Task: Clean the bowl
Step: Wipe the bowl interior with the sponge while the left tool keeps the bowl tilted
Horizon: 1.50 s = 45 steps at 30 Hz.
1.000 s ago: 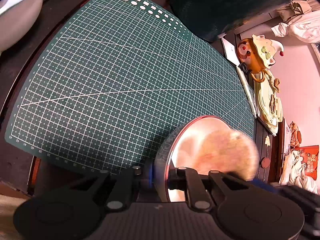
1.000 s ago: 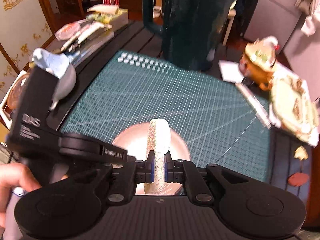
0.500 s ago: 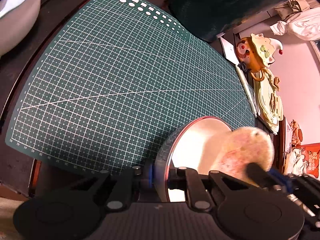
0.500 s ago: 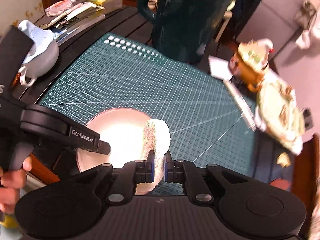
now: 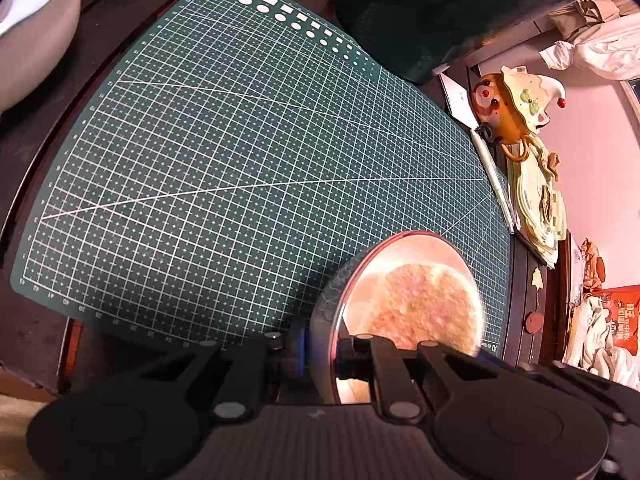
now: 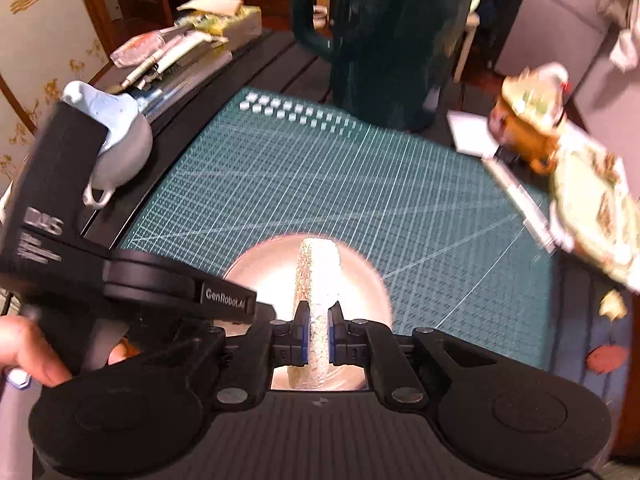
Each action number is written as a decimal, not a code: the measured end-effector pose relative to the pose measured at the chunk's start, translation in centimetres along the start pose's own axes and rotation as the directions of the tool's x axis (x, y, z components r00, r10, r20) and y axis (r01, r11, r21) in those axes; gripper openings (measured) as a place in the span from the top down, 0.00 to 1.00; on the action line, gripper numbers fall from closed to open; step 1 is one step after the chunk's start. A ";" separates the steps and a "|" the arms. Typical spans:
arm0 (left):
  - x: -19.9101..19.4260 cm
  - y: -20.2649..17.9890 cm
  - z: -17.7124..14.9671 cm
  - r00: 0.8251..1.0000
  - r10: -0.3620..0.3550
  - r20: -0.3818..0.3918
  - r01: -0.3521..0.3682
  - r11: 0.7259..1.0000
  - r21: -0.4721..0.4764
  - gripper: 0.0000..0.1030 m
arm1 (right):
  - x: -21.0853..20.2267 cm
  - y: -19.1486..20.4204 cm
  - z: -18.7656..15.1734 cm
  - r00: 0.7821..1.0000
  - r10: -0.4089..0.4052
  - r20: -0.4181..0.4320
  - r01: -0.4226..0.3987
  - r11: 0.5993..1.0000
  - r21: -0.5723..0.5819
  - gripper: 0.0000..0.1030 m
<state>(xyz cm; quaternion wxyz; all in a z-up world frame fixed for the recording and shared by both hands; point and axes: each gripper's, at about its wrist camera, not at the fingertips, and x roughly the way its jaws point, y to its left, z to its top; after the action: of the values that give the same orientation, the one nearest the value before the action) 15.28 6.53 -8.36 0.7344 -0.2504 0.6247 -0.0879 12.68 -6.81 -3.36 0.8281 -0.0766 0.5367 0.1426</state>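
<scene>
— Green grid under everything: the cutting mat (image 5: 248, 160) covers the dark table (image 5: 36, 140). Where's the bowl?

— The bowl (image 5: 404, 256) sits on the mat's near right corner, tipped up on its side. The left gripper (image 5: 322, 354) has its fingers clamped on the near rim, one outside the wall, one inside.

— And the other one?

— The right gripper (image 6: 318, 338) has its fingers pinched tight on a round sponge (image 6: 318, 276), held edge-on and reaching down into the bowl's pale inside. From the left wrist view the sponge's flat, speckled face fills much of the bowl's opening.

— Anything around it?

— A tall dark green pitcher (image 6: 396, 40) stands at the mat's far edge, a pale blue-grey teapot (image 6: 120, 148) off the mat to the far left, and a clown-like figurine (image 5: 516, 100) to the right. A hand (image 6: 28, 350) holds the left gripper's grip.
</scene>
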 end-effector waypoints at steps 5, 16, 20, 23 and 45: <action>0.0 0.0 0.1 1.000 -0.004 0.000 0.004 1.000 -0.003 0.88 | 1.1 0.9 -0.5 0.989 -0.149 -0.014 0.146 0.981 -0.126 0.93; 0.1 0.4 0.3 1.000 -0.002 -0.002 0.002 1.000 0.001 0.88 | -3.2 -0.5 0.2 0.983 -0.170 0.074 0.178 0.976 -0.125 0.93; 0.2 0.4 0.2 1.000 -0.004 -0.002 0.004 1.000 -0.003 0.88 | -3.6 -0.8 0.7 0.994 -0.083 0.070 0.087 0.994 -0.062 0.93; 0.2 0.5 0.2 1.000 -0.007 -0.003 0.007 1.000 -0.005 0.88 | -2.1 -0.5 0.6 0.999 -0.042 0.031 0.043 0.998 -0.040 0.93; 0.0 -0.7 0.4 0.998 0.015 0.053 -0.019 0.998 0.058 0.89 | -4.9 -2.2 -0.2 0.984 -0.139 0.113 0.145 0.988 -0.048 0.93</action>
<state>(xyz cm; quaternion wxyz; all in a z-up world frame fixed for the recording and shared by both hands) 15.83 6.00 -7.98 0.7583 -0.2257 0.6044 -0.0934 11.39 -9.71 0.95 0.8619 -0.1299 0.4793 0.1023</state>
